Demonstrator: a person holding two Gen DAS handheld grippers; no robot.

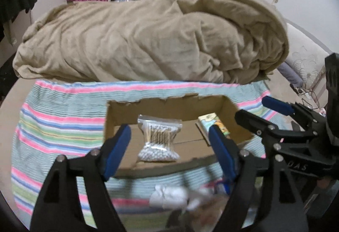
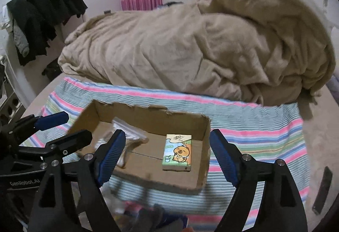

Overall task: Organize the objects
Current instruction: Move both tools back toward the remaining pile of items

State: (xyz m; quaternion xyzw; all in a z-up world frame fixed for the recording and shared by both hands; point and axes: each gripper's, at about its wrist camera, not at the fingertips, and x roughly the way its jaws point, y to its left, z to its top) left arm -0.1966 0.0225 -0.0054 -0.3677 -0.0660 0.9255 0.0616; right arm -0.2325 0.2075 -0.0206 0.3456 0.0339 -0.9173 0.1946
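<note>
White clutter (image 1: pixel 178 198) (nearest the tongs) too blurred.

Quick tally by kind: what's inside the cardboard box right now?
Bag of cotton swabs: 1
Cartoon tissue pack: 1
Total in the cardboard box: 2

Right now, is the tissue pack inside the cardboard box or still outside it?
Inside. The tissue pack lies flat on the floor of the cardboard box, near its right wall; neither gripper holds it.

Matt cardboard box (image 2: pixel 148 123), plush blanket (image 2: pixel 190 45), striped cloth (image 2: pixel 254 126)
</note>
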